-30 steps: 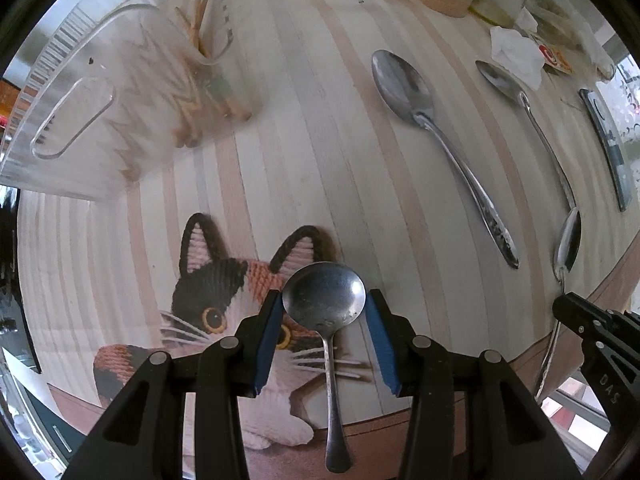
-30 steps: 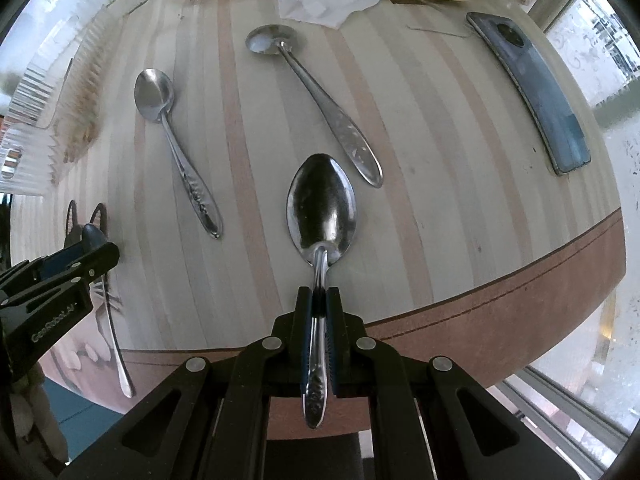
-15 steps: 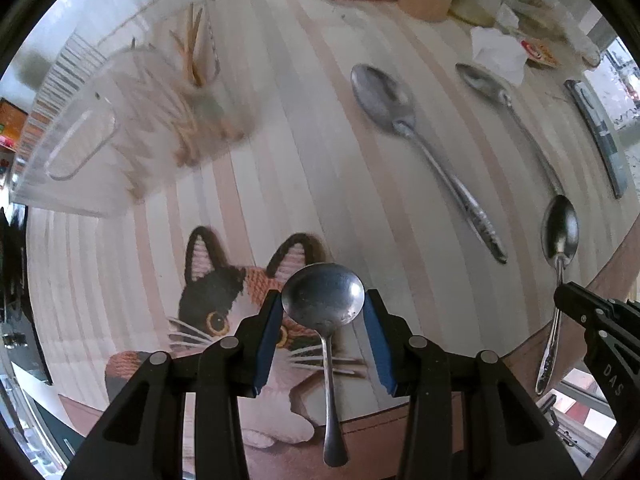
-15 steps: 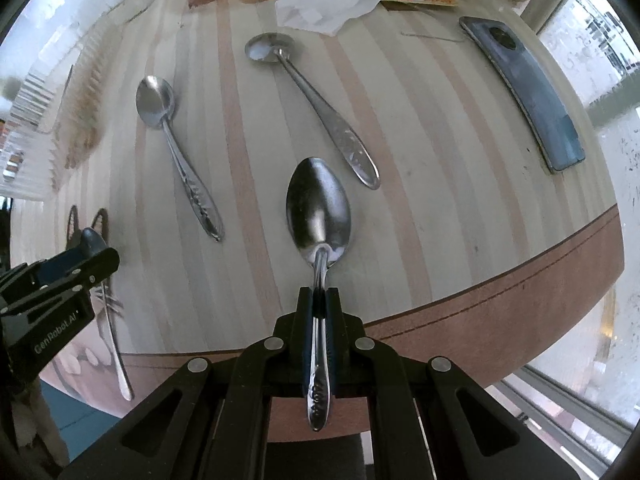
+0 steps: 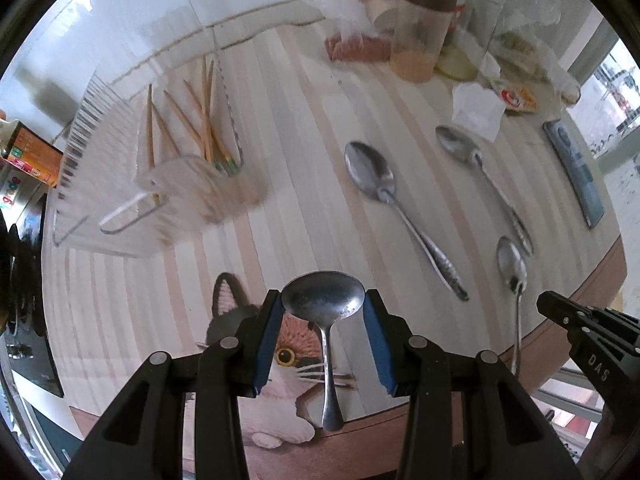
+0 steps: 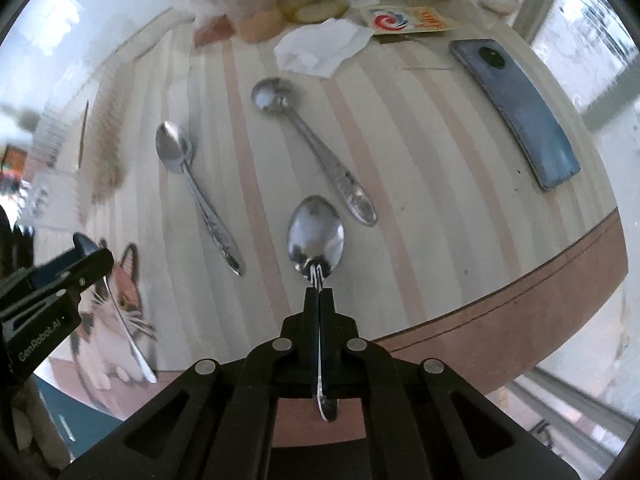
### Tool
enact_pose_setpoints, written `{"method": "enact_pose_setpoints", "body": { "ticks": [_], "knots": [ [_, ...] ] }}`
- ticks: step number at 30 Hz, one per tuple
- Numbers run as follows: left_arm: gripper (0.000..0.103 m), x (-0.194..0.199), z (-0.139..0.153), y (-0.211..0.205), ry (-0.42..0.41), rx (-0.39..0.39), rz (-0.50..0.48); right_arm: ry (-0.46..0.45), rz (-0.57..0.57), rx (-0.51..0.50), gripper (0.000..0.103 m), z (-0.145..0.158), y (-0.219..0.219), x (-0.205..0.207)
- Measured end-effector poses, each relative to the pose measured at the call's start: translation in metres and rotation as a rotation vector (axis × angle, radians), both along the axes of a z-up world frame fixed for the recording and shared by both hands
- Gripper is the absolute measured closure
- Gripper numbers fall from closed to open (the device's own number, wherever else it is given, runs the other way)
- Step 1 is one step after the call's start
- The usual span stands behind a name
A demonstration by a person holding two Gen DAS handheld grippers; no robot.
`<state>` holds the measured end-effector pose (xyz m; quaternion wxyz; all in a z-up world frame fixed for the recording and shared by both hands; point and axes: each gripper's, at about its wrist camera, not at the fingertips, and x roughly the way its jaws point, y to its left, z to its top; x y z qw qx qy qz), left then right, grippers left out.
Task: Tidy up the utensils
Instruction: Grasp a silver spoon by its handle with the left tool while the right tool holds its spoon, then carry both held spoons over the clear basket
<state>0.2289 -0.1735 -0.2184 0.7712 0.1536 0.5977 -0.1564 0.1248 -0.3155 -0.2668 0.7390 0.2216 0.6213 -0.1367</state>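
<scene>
The left gripper (image 6: 86, 258) says "GenRobot.AI" and pinches a round spoon (image 5: 323, 302). The right gripper (image 5: 550, 304) says "DAS" and is pressed tight on a long spoon (image 6: 316, 236).

Each tool was matte black plastic with triangular cut-outs, round silver pivot screws and blue pads lining its fingers. The left tool (image 5: 323, 340) bore white "GenRobot.AI" lettering on its side; the right tool (image 6: 319, 294) showed "DAS".

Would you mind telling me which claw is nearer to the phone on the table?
Right. The right claw, clamped on a spoon, sits closer to the phone; the left claw, gripping a round-bowled spoon, is over the cat picture, farther away.
</scene>
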Motion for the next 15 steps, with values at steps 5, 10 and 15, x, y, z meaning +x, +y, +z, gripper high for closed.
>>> {"method": "enact_pose_setpoints", "body": {
  "ticks": [5,10,15],
  "knots": [
    [0.065,0.006,0.014,0.000,-0.025,0.002,0.001,-0.030,-0.036,0.037,0.103,0.011,-0.017,-0.004],
    [0.065,0.009,-0.001,0.008,-0.007,0.020,0.016,0.034,-0.052,0.142,0.087,-0.015,-0.024,0.008],
    [0.065,0.010,-0.016,0.013,0.013,0.034,0.031,0.088,-0.008,0.110,0.072,-0.034,-0.011,0.015]
  ]
}}
